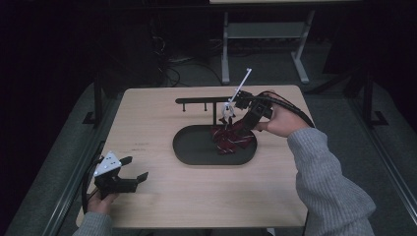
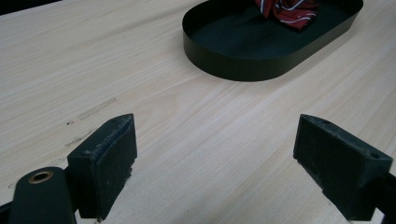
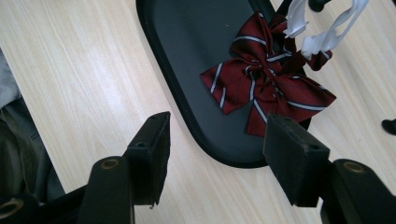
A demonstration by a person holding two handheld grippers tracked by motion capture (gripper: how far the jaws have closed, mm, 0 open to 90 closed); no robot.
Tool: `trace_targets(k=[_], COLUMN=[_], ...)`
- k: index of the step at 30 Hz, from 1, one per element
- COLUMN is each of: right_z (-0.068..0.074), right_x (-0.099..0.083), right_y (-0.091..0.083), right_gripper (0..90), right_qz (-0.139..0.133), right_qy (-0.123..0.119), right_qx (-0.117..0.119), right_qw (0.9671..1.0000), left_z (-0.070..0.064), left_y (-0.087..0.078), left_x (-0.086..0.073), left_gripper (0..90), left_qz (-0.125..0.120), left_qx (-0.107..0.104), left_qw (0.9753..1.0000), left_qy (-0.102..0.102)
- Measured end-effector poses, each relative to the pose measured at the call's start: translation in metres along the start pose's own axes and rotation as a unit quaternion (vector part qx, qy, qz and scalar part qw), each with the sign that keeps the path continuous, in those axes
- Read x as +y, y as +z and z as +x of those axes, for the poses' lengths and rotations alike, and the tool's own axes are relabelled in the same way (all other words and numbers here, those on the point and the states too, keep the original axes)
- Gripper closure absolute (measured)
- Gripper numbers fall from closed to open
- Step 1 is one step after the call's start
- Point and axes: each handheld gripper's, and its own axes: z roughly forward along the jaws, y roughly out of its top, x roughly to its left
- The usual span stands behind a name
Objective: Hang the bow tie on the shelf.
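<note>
A dark red bow tie [image 1: 228, 137] with white stripes lies in the right half of a black oval tray [image 1: 196, 147] at the middle of the table. A white strap [image 3: 322, 32] rises from the bow tie [image 3: 266, 84] toward a black rack [image 1: 204, 101] behind the tray. My right gripper [image 3: 219, 135] hovers open just above the tray's [image 3: 196, 42] right end, with the bow beyond its jaws and nothing between them. My left gripper [image 1: 136, 168] rests open near the table's front left corner, far from the tray [image 2: 243, 46], its jaws wide apart over bare wood.
The light wooden table [image 1: 162, 196] has bare room left and in front of the tray. The rack's low bar runs along the back, with a white rod [image 1: 243, 81] sticking up beside it. A rack foot [image 3: 390, 125] stands right of the tray. Dark floor and a table frame [image 1: 265, 44] lie beyond.
</note>
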Motion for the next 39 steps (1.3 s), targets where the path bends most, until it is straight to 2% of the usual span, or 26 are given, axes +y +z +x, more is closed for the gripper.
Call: trace_targets(k=[8, 25, 39], right_z=[0.004, 0.011, 0.018], right_x=[-0.014, -0.039, -0.061], right_y=[0.008, 0.013, 0.028], right_gripper=[39.7, 39.4, 39.5], right_qz=[0.002, -0.010, -0.016], right_qy=[-0.003, 0.009, 0.016], right_qx=[0.000, 0.008, 0.019], right_qw=[1.0000, 0.9999, 0.9996], left_z=[0.000, 0.000, 0.000], left_y=[-0.001, -0.001, -0.001], left_x=[0.000, 0.000, 0.000], left_gripper=[12.9, 12.9, 12.9], left_qz=[0.004, 0.001, 0.002], left_qx=[0.001, 0.002, 0.000], left_qw=[1.0000, 1.0000, 1.0000], left_qy=[0.002, 0.000, -0.003])
